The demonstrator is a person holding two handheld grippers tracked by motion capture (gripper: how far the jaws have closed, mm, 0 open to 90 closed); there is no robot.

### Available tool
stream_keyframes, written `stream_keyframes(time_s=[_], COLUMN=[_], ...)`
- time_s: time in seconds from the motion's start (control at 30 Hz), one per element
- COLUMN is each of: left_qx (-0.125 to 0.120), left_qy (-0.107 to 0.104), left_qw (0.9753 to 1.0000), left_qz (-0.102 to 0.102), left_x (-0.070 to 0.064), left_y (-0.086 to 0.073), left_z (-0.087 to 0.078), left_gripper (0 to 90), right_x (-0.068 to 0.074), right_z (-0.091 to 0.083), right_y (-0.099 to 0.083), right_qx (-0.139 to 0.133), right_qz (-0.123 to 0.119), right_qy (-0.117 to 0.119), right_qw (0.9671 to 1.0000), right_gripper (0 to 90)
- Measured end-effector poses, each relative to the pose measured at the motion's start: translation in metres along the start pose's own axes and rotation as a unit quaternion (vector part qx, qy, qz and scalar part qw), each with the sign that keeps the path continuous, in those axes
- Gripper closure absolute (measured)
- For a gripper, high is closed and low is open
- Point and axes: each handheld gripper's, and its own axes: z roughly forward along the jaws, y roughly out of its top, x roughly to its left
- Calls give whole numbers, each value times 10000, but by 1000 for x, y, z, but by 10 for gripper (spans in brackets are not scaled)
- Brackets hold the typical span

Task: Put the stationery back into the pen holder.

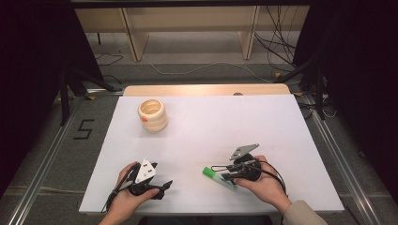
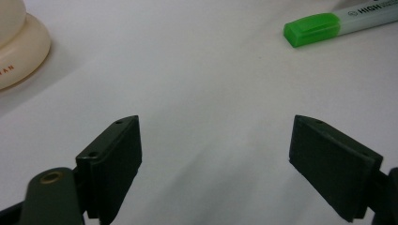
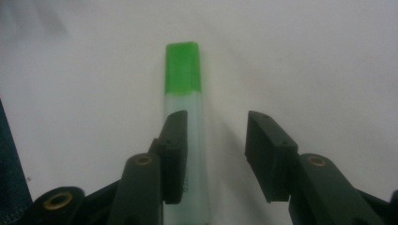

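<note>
From the high view, two hands are holding grippers low over a white surface (image 1: 211,136); a cream ringed holder (image 1: 153,115) is standing far left, well apart.

In the left gripper view, the left gripper (image 2: 216,154) is showing fingers spread wide, gripping nothing.

In the right gripper view, the right gripper (image 3: 213,150) fingers are sitting part open around a green-capped highlighter (image 3: 185,122), one finger touching its barrel.

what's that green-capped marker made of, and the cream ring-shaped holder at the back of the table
The marker looks like plastic: a glossy, slightly see-through green cap on a pale, frosted barrel with printed lettering. The holder could be glazed ceramic or smooth plastic; its stacked, rounded rings have an even cream sheen. The look alone leaves that open.
</note>
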Motion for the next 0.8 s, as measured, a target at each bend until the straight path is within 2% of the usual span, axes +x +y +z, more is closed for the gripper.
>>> stream_keyframes(time_s=[0.27,0.43,0.57,0.67,0.8], left_qx=[16,3,11,27,28], left_qy=[1,-10,-1,-3,-20], left_qw=[10000,10000,10000,10000,10000], left_qz=[-6,2,-12,-6,-3], left_x=[0,0,0,0,-1], left_y=[0,0,-1,0,0], left_z=[1,1,0,1,2], left_gripper=[174,174,174,174,174], right_x=[13,16,16,13,15], right_z=[14,24,20,19,24], right_y=[20,27,27,28,35], right_qx=[95,334,570,629,705], right_qz=[-148,-260,-266,-179,-221], right_qy=[130,117,117,96,100], right_qw=[9998,9990,9980,9978,9972], right_gripper=[501,496,499,506,510])
